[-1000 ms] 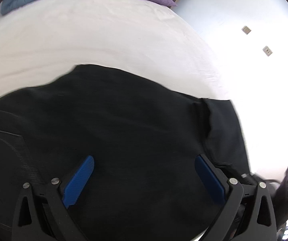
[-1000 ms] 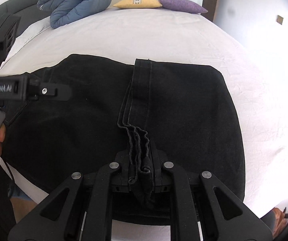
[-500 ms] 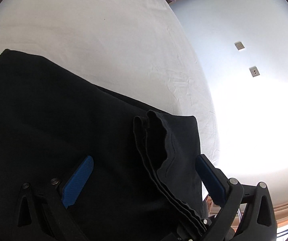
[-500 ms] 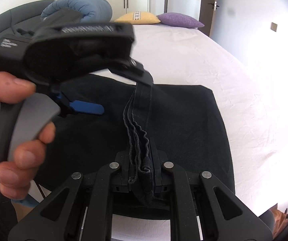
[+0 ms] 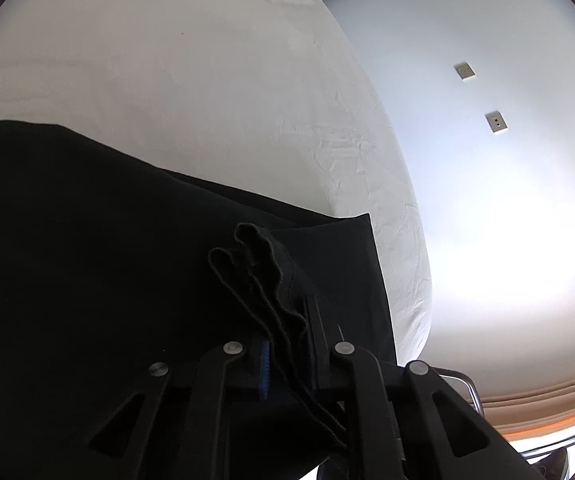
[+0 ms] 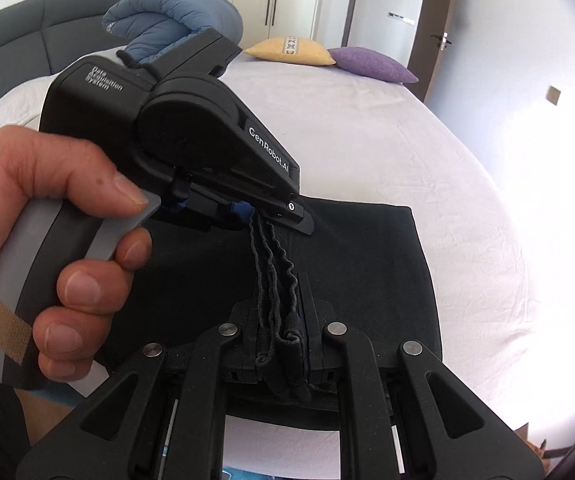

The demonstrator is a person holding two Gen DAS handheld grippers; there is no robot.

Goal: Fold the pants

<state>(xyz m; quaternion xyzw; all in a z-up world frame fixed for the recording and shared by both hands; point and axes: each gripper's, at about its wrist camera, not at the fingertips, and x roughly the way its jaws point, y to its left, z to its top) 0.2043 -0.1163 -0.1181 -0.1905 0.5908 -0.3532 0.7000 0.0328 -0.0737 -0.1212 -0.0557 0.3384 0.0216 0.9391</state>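
The black pants [image 6: 359, 264] lie folded on the white bed [image 6: 367, 140], and show in the left wrist view [image 5: 87, 240] too. A bunched stack of layered hem edges [image 6: 273, 264] runs between the two grippers. My right gripper [image 6: 281, 344] is shut on the near end of this stack. My left gripper [image 5: 287, 356] is shut on the same stack a little farther along, and its body [image 6: 191, 144], held by a hand, fills the left of the right wrist view. Both hold the edge slightly above the pants.
A rolled blue duvet [image 6: 167, 24], a yellow pillow [image 6: 291, 50] and a purple pillow [image 6: 371, 66] lie at the head of the bed. A grey headboard [image 6: 15, 52] stands at the left. A wall with sockets [image 5: 495, 122] is to the right.
My left gripper swung right over the pants to the bunched edge and closed on it. My right gripper kept its hold and lifted the edge a little.
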